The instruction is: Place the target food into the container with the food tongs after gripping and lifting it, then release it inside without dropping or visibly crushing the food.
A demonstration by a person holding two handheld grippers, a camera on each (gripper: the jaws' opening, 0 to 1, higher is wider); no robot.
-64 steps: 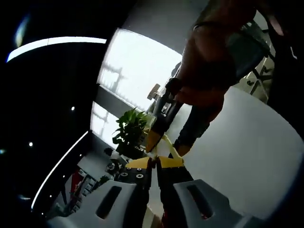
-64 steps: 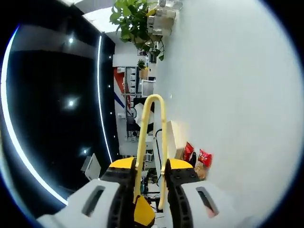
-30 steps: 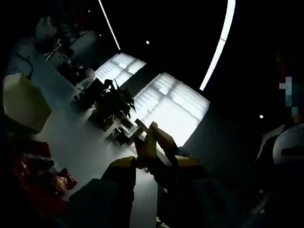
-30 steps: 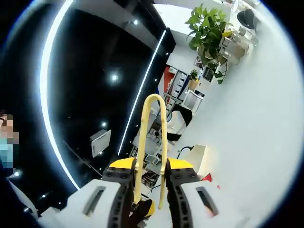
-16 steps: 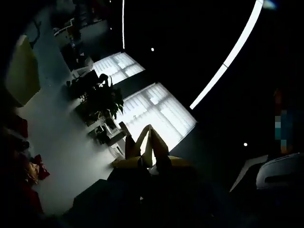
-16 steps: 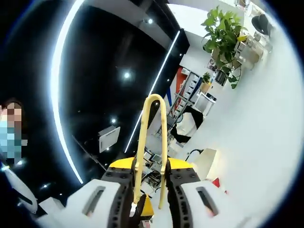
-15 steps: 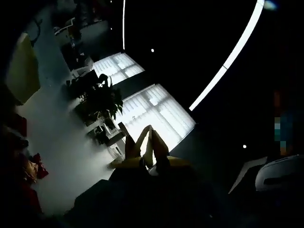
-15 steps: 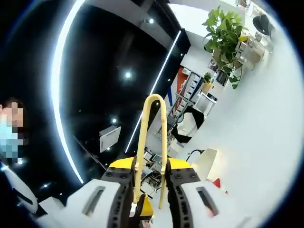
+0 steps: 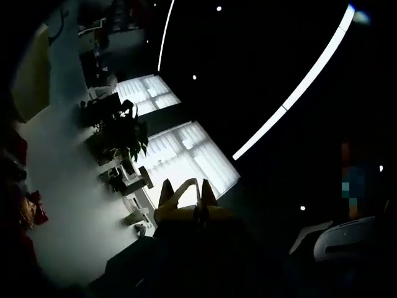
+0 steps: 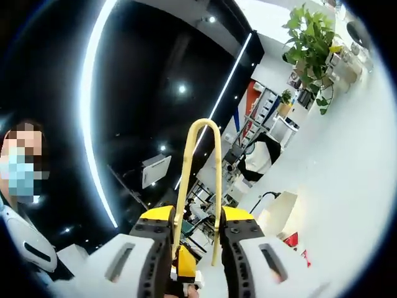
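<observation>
**A:** Right gripper view is tilted hard. White table [image 10: 347, 186] runs down the right side, dark ceiling with bright light strips [image 10: 90, 112] fills the left. Potted plant [image 10: 310, 37] at the table's far end, shelving and office clutter behind it. Cream box [image 10: 279, 211] on the table with red snack packets [image 10: 296, 243] just beside it.

**B:** Tongs?

**A:** Yellow food tongs [image 10: 198, 180], loop end pointing away from the camera, both arms running down between the right gripper [image 10: 197, 233] jaws. The jaws are clamped on the tongs. Tong tips are cut off at the bottom, so I can't tell if they hold anything.

**B:** Left gripper view?

**A:** Very dark. Left gripper [image 9: 189, 214] is just a silhouette against a bright window [image 9: 186, 158]. Yellowish pointed shapes stick up at the jaw ends; can't make out what they are, and can't tell how the fingers stand. Same white table [image 9: 68, 211] on the left, plant [image 9: 121, 133] dark against the window, red packets [image 9: 34, 208] near the left edge, edge of the cream box [image 9: 31, 74] upper left.

**B:** Target food, container?

**A:** Can't pick out either for certain. The packets on the table are the only food-like items. Right view also has a person at its left edge, white sleeve [image 10: 28, 239] low down.
</observation>
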